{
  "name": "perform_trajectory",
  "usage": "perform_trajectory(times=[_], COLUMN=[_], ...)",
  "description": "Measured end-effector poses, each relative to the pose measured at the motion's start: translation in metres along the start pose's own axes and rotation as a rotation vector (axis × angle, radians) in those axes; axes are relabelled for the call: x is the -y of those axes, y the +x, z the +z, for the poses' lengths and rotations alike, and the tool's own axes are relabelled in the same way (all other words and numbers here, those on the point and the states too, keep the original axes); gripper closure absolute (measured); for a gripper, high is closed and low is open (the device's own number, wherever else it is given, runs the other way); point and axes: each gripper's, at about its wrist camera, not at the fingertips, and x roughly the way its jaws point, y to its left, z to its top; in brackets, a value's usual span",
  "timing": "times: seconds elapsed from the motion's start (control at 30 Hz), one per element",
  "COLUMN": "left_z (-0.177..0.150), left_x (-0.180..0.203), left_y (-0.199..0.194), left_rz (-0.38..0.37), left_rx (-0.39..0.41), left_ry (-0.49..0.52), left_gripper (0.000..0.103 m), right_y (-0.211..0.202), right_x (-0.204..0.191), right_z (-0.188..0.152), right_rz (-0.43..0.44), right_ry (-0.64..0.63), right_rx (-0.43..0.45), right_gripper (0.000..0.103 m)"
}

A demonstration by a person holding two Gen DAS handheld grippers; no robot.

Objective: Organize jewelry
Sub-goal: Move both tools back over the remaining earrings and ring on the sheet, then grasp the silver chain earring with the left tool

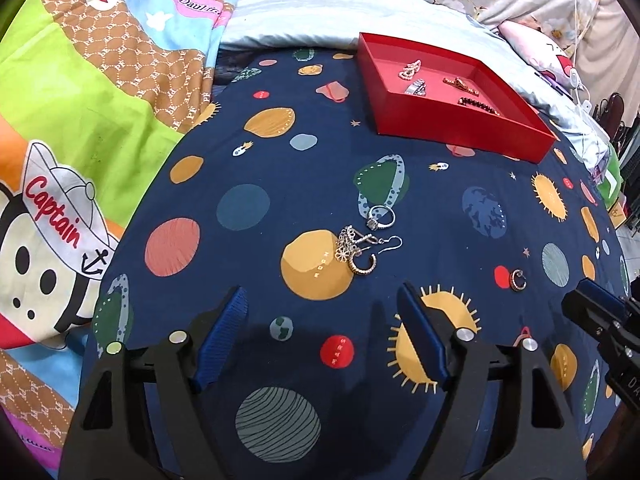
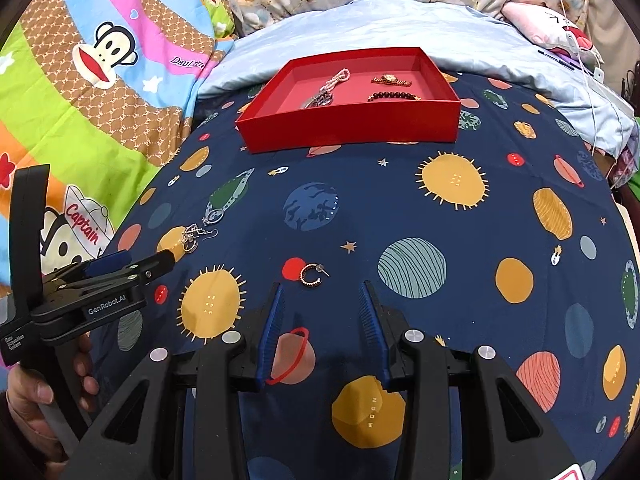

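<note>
On the dark blue planet-print sheet lies a tangle of silver and gold earrings (image 1: 358,254) with a silver ring (image 1: 381,217) just beyond it. My left gripper (image 1: 322,290) hovers just short of that tangle, open, with nothing between its blue pads. A single gold hoop earring (image 2: 313,274) lies right at the tips of my right gripper (image 2: 321,285), whose jaws stand apart and hold nothing. The hoop (image 1: 518,280) also shows in the left wrist view. Farther back sits the red tray (image 2: 352,130) holding a pearl piece, a silver piece, a gold watch and a dark bead bracelet.
A colourful cartoon-monkey quilt (image 1: 80,120) is bunched along the left. A pale blue pillow (image 2: 400,24) lies behind the tray, with a pink cushion and white cables at the far right. A person's hand (image 2: 36,396) holds the left gripper's handle.
</note>
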Motion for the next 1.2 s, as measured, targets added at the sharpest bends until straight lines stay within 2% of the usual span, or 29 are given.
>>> perform_trajectory(times=[0.13, 0.43, 0.6, 0.77, 1.2], left_z=[0.006, 0.020, 0.025, 0.027, 0.021], left_x=[0.000, 0.005, 0.011, 0.018, 0.023], left_y=[0.009, 0.032, 0.038, 0.037, -0.001], left_rz=[-0.007, -0.026, -0.036, -0.073, -0.134], left_rx=[-0.007, -0.018, -0.023, -0.030, 0.017], left_ry=[-0.002, -0.001, 0.012, 0.034, 0.045], left_gripper=[0.041, 0.051, 0.065, 0.090, 0.090], right_y=[0.001, 0.010, 0.014, 0.018, 0.031], right_x=[0.000, 0.003, 0.006, 0.008, 0.003], right_z=[0.001, 0.008, 0.010, 0.010, 0.004], right_rz=[0.003, 0.012, 0.014, 0.016, 0.029], right_ry=[-0.001, 0.008, 0.011, 0.013, 0.008], right_rx=[0.000, -0.015, -0.020, -0.027, -0.061], right_gripper=[0.065, 0.065, 0.065, 0.065, 0.065])
